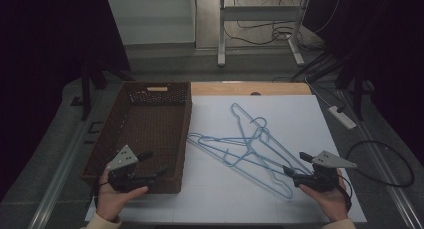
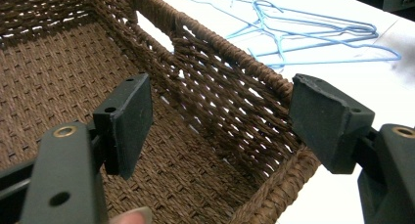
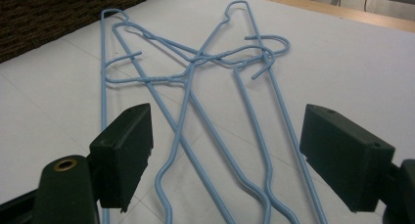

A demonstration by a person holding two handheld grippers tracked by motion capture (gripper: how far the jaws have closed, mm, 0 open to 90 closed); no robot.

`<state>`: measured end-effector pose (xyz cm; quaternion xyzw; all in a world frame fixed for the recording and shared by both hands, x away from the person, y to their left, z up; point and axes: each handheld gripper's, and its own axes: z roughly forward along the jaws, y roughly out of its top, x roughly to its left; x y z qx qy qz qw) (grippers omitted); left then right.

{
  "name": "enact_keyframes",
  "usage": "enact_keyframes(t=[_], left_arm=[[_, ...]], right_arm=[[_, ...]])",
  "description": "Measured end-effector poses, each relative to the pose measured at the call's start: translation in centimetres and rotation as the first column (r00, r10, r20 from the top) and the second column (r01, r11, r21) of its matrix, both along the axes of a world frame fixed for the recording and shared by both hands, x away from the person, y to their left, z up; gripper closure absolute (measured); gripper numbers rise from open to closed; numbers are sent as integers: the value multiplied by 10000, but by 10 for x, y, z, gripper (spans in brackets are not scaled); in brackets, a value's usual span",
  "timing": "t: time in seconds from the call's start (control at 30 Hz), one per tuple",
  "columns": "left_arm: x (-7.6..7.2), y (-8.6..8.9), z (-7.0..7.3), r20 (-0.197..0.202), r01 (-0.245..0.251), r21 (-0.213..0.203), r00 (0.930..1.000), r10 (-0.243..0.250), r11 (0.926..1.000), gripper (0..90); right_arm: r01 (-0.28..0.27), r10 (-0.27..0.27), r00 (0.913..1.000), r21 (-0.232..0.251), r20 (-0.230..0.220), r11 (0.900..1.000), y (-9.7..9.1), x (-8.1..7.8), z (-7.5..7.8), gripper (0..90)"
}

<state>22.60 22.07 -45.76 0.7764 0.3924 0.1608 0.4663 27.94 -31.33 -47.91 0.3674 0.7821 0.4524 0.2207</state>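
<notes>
On the white sheet in front of you, the pile of blue wire hangers lies right of the brown wicker basket and apart from it. Your right gripper is the nearer one: its jaws stand wide apart with nothing pressed between them, and the near ends of the hangers sit just ahead of it. From that hand the wires run away and to the left across the sheet, hooks crossing at the far end, so their long lines point roughly along the gripper's reach. Your left gripper hovers over the basket's near right corner, jaws likewise spread, gripping nothing; the basket wall shows between them. The sheet covers a wooden tabletop. Beyond it the room is dim, with table legs and cables on the floor.
</notes>
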Motion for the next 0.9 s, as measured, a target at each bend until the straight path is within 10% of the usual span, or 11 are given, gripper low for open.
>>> enact_keyframes(t=[0.9], left_arm=[[0,-1,0,-162,25,-20,9999,-25,10000,258]], right_arm=[[1,-9,9996,-318,-277,9995,3,1,-1,237]])
